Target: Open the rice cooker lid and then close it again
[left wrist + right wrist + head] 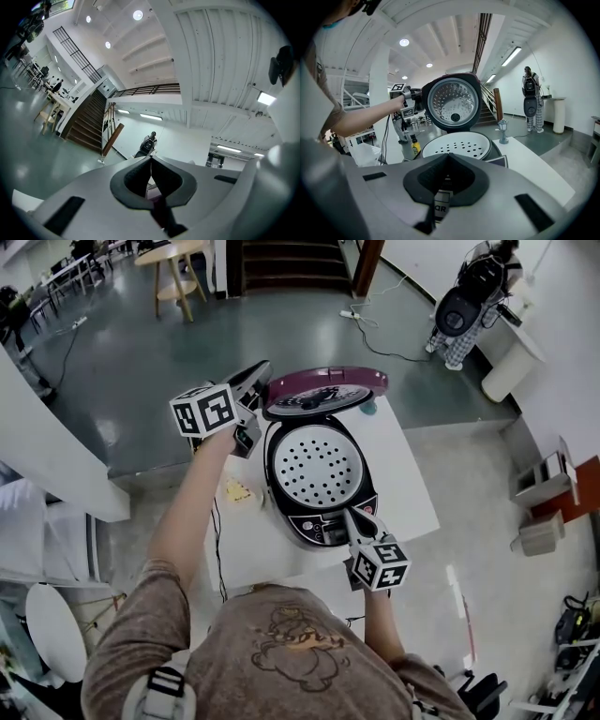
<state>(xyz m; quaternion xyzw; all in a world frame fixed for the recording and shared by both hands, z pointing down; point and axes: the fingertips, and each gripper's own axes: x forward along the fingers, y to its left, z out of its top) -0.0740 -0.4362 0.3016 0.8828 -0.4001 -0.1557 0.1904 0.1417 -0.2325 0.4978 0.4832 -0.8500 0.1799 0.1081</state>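
Head view: rice cooker stands mid-frame on the white table, its lid raised at the top. Left gripper is just beside the lid's left edge, right gripper at the cooker's front. Left gripper view: jaws together, nothing between. Right gripper view: jaws together too, open lid ahead. A hard push may slam the lid or slide the cooker.

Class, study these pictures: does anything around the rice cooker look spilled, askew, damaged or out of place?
Nothing stands out. The cooker stands upright on the table, lid open, tray level inside.
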